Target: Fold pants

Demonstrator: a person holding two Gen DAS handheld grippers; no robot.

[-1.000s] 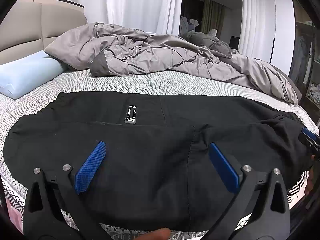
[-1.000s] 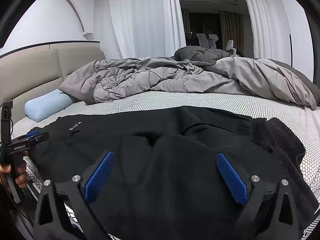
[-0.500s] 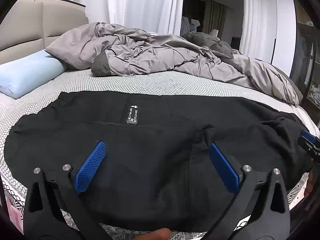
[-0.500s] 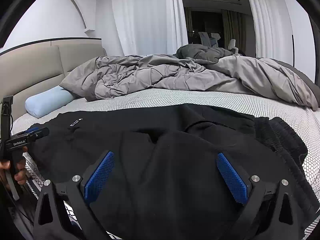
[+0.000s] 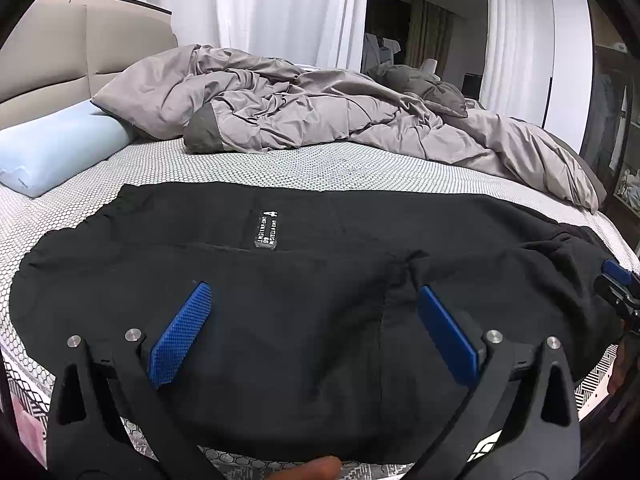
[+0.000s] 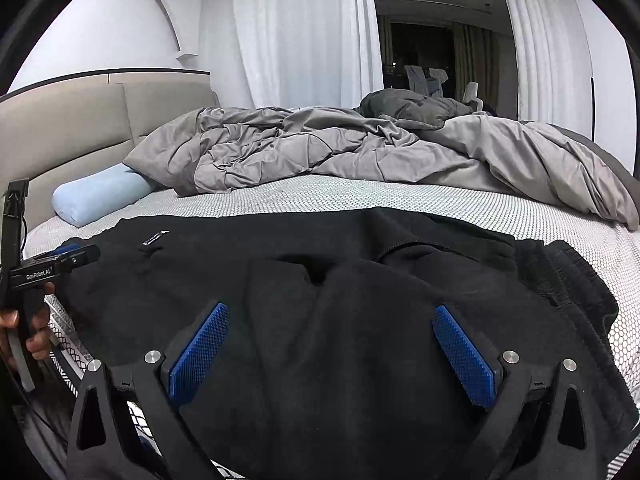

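Black pants [image 5: 304, 280] lie spread across the near edge of the bed, with a white-lettered label [image 5: 267, 229] near their middle. My left gripper [image 5: 314, 304] is open, its blue pads just above the cloth, holding nothing. My right gripper [image 6: 330, 320] is open over the bunched right part of the pants [image 6: 360, 320], near the ribbed waistband [image 6: 568, 280], holding nothing. The right gripper shows at the right edge of the left wrist view [image 5: 620, 280]. The left gripper shows at the left edge of the right wrist view [image 6: 56, 264].
A crumpled grey duvet [image 5: 320, 112] fills the far side of the bed. A light blue pillow [image 5: 52, 152] lies at the left by the beige headboard [image 5: 60, 48]. The white dotted mattress cover [image 5: 320, 168] shows between the pants and the duvet. White curtains hang behind.
Both grippers have drifted slightly, still open above the pants. The pants have not visibly moved.
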